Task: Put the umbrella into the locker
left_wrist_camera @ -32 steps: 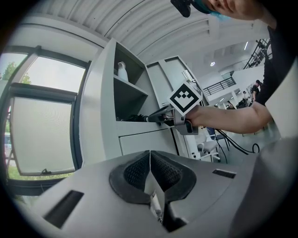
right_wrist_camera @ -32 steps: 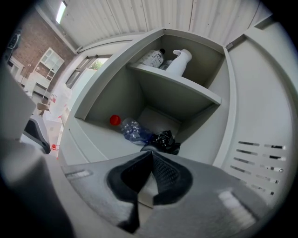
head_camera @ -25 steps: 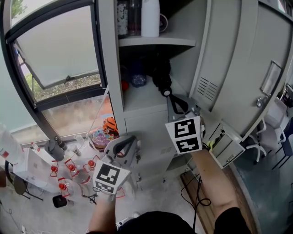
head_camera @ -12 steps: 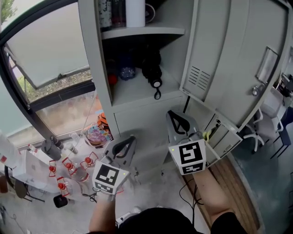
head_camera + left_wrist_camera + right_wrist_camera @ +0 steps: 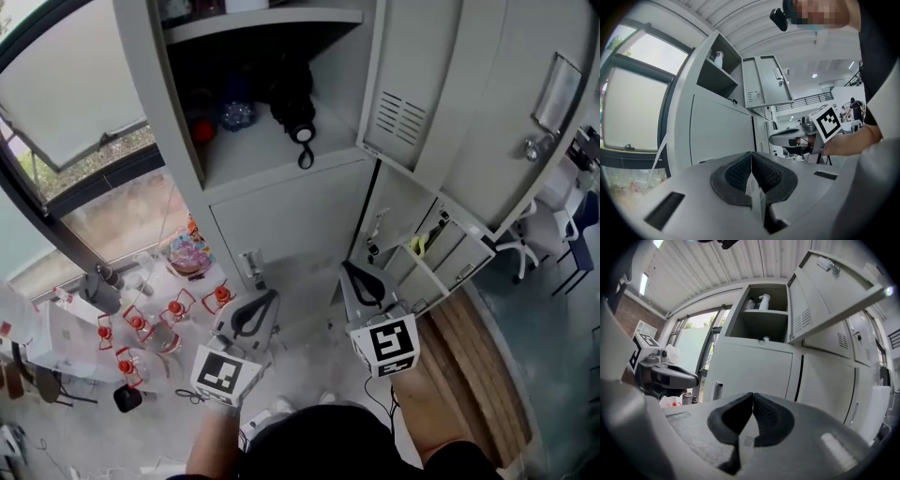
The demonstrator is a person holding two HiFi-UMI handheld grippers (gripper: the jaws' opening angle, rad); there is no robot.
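Note:
The black folded umbrella (image 5: 292, 98) lies inside the open grey locker (image 5: 272, 169), on its lower shelf, with its wrist loop (image 5: 303, 156) hanging over the shelf edge. My right gripper (image 5: 361, 281) hangs well below that shelf, in front of the closed lower door, shut and empty. The right gripper view shows its pads (image 5: 761, 416) pressed together. My left gripper (image 5: 255, 309) sits lower left, also shut with nothing in it, its pads (image 5: 740, 173) touching. Neither gripper touches the umbrella.
The locker's upper door (image 5: 450, 103) stands swung open to the right, with a small open door (image 5: 441, 253) below it. Red-capped bottles (image 5: 141, 328) and a colourful bundle (image 5: 187, 253) lie on the floor at left by the window. Wooden boards (image 5: 478, 375) lie at right.
Both grippers have dropped down and back from the locker. The right one came away from the shelf where the umbrella lies; the umbrella has stayed in the locker.

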